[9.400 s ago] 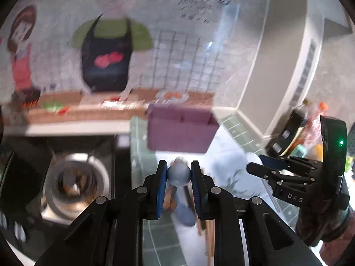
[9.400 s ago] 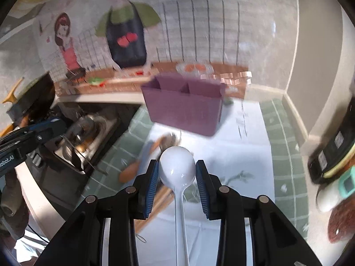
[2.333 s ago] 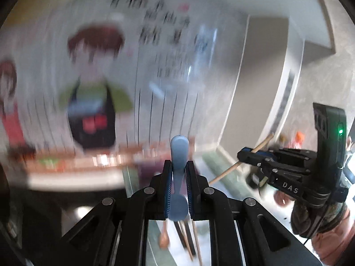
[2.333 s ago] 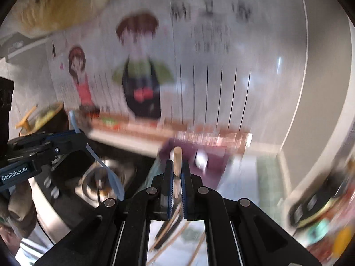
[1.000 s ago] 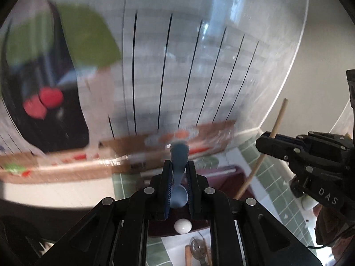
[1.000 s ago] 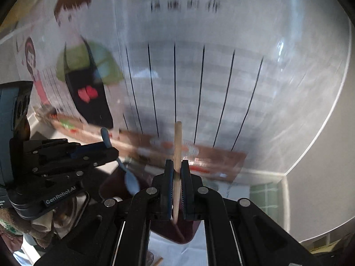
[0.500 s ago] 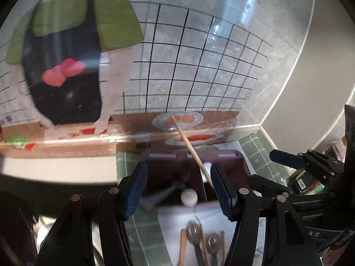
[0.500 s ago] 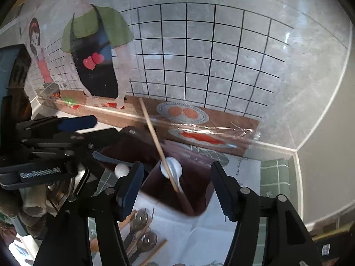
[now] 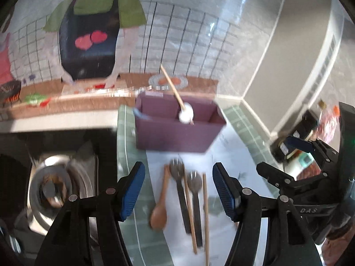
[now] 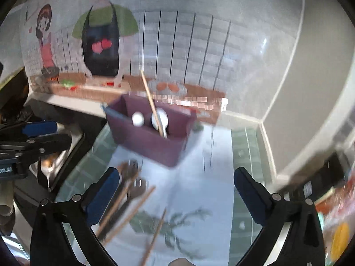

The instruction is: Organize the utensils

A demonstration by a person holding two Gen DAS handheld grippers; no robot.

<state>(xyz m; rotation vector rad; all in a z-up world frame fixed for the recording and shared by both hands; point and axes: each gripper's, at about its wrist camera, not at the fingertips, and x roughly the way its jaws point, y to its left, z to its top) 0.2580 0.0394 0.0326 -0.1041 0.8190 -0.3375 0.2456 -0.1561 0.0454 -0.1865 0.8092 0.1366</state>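
Both tongs empty. Left tongs (image 9: 178,190) stand partly open, jaws just been opening, nothing between them. Right tongs (image 10: 176,196) spread wide, also just opened, nothing held. Purple organizer box (image 9: 175,135) sits on the surface (image 9: 235,146) near the back wall, beside the painted backdrop (image 9: 88,33). In the box: a wooden chopstick (image 9: 172,86) leaning tilted, sticking out above the rim, a white spoon (image 9: 186,115) next to it, a blue spoon handle (image 9: 139,114) poking over the left edge; the right wrist view shows a second white round end (image 10: 137,119) too. On the mat in front of the box, loose utensils side by side: a wooden spoon (image 9: 160,206), two metal spoons (image 9: 185,177) with dark handles, more chopsticks (image 9: 205,212) among them, some touching. Metal pot (image 9: 55,188) on the stove at left, well apart. Bottles and packets (image 9: 324,119) at far right, blurred. Nothing blocks the path between tongs and the loose utensils.
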